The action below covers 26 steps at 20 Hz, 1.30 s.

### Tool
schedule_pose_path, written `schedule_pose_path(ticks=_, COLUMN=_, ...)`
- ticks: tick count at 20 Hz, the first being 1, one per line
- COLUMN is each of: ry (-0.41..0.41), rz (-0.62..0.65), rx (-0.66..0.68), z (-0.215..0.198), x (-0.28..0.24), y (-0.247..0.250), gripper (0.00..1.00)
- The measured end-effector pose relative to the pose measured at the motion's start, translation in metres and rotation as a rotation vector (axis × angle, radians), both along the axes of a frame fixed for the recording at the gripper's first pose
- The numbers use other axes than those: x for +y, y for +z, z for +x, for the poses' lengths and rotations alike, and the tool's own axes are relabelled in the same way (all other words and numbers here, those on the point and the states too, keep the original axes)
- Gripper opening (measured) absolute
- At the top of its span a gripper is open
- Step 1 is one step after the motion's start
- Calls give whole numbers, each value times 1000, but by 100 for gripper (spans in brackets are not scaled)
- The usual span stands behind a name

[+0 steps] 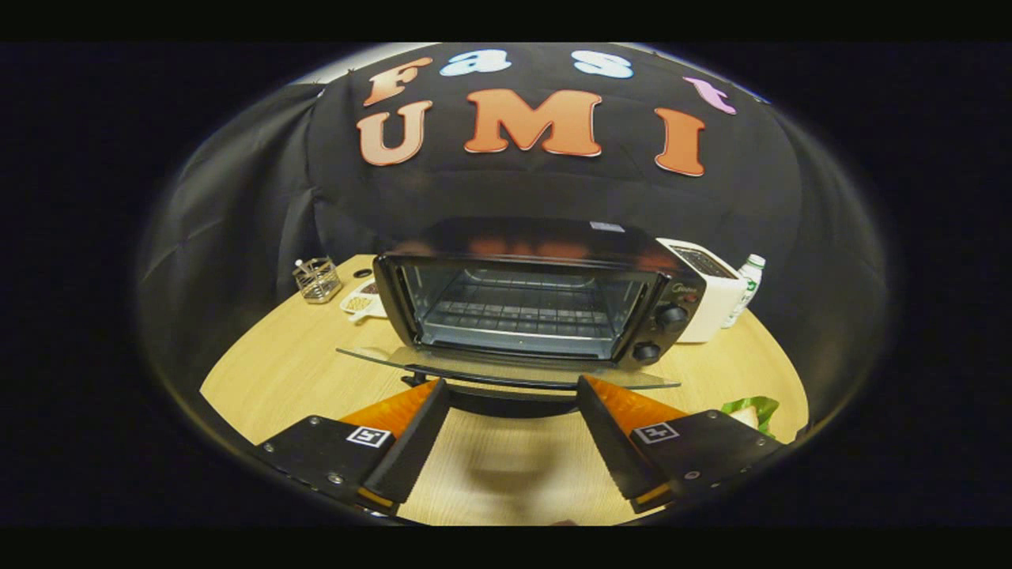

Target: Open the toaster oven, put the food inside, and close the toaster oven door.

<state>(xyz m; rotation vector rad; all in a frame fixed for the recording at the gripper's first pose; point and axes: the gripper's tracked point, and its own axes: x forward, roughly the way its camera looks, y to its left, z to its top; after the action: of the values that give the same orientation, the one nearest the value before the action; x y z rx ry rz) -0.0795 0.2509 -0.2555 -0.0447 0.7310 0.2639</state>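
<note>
A black toaster oven (545, 304) stands on the wooden table (292, 371), just ahead of my fingers. Its glass door (506, 365) is folded all the way down and lies flat, so the wire rack (522, 316) inside is in plain sight with nothing on it. The door's dark handle (510, 401) sits between my fingertips. My gripper (512, 387) is open, its fingers spread wide at either end of the handle, not pressing on it. Food with green and white parts (749, 411) lies on the table beside my right finger, partly hidden by it.
A white toaster (711, 288) and a small bottle (747, 288) stand right of the oven. A wire basket (318, 278) and a white patterned item (362, 300) sit to its left. The oven's two knobs (670, 316) face me on its right side.
</note>
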Motion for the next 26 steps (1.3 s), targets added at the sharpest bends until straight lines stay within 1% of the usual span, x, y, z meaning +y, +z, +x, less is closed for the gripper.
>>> schedule_pose_path(ticks=3, ry=21, rz=1, rx=85, z=-18, x=0, y=-15, gripper=96)
schedule_pose_path(ticks=5, ry=13, rz=72, rx=199, z=-36, x=6, y=-27, gripper=96)
schedule_pose_path(ticks=7, ry=5, rz=175, rx=305, z=-49, x=18, y=-41, gripper=91)
schedule_pose_path(ticks=8, ry=-12, rz=196, rx=357, z=-54, x=19, y=-50, gripper=88)
schedule_pose_path(ticks=10, ry=-31, rz=211, rx=410, z=-53, x=19, y=-62, gripper=86)
schedule_pose_path(ticks=12, ry=-40, rz=198, rx=423, z=-47, x=18, y=-73, gripper=84)
schedule_pose_path(ticks=15, ry=-38, rz=174, rx=384, z=-33, x=11, y=-81, gripper=84)
schedule_pose_path(ticks=17, ry=-43, rz=191, rx=416, z=-31, x=8, y=-85, gripper=83)
schedule_pose_path(ticks=19, ry=-68, rz=233, rx=428, z=-30, x=7, y=-86, gripper=84)
schedule_pose_path(ticks=21, ry=-60, rz=260, rx=432, z=-29, x=7, y=-84, gripper=83)
schedule_pose_path(ticks=23, ry=-64, rz=290, rx=445, z=-33, x=2, y=-75, gripper=83)
schedule_pose_path(ticks=25, ry=-67, rz=329, rx=422, z=-34, x=-6, y=-55, gripper=84)
schedule_pose_path(ticks=26, ry=-59, rz=339, rx=395, z=-33, x=-13, y=-43, gripper=87)
